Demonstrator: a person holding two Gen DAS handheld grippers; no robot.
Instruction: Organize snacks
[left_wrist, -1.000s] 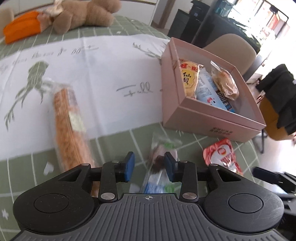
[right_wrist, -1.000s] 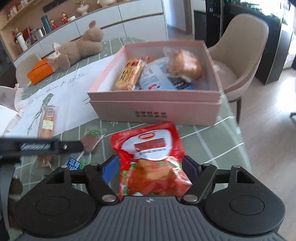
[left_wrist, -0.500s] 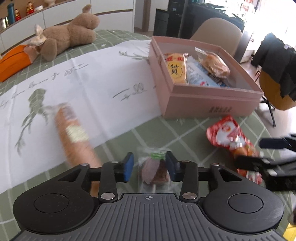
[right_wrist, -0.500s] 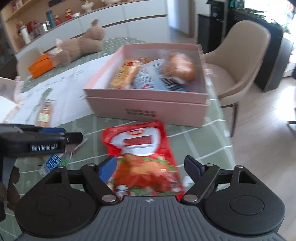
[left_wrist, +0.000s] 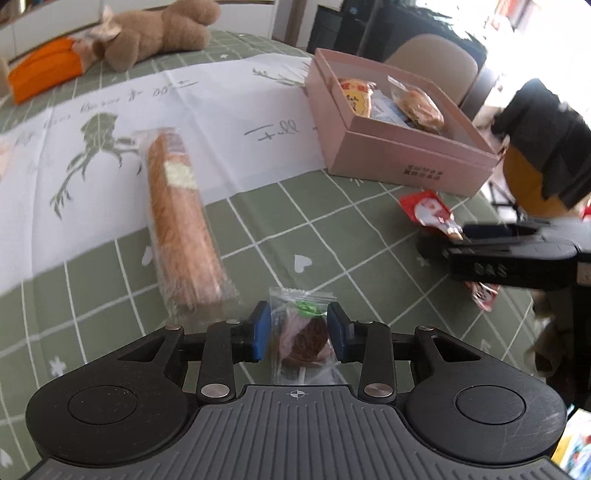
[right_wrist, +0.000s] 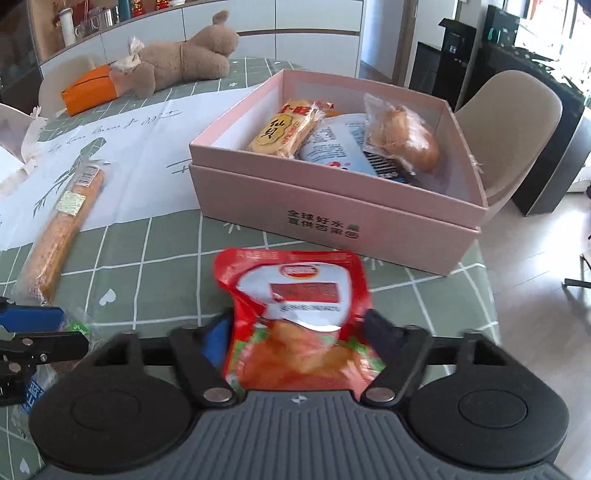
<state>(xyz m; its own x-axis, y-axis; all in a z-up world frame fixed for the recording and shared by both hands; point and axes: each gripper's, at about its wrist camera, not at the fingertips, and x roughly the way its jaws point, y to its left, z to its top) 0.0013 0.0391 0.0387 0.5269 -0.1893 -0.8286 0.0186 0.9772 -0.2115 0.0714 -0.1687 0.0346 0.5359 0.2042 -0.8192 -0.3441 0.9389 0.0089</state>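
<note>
A small clear packet with a brown cookie lies on the green checked tablecloth, and my left gripper is shut on it, blue pads against its sides. My right gripper has its jaws closing, and its pads meet the edges of a red snack pouch lying flat just in front of the pink box. That box holds a yellow rice-cracker pack, a blue-white pack and a wrapped bun. A long biscuit pack lies to the left, half on the white cloth. The right gripper also shows across the red pouch.
A brown plush toy and an orange tissue pack sit at the table's far side. A beige chair stands behind the box, past the table's right edge. My left gripper enters the right wrist view at the lower left.
The left jaws have drawn in around the cookie packet as the hand shifted across the table. The right jaws widened, then closed in onto the red pouch's edges.
</note>
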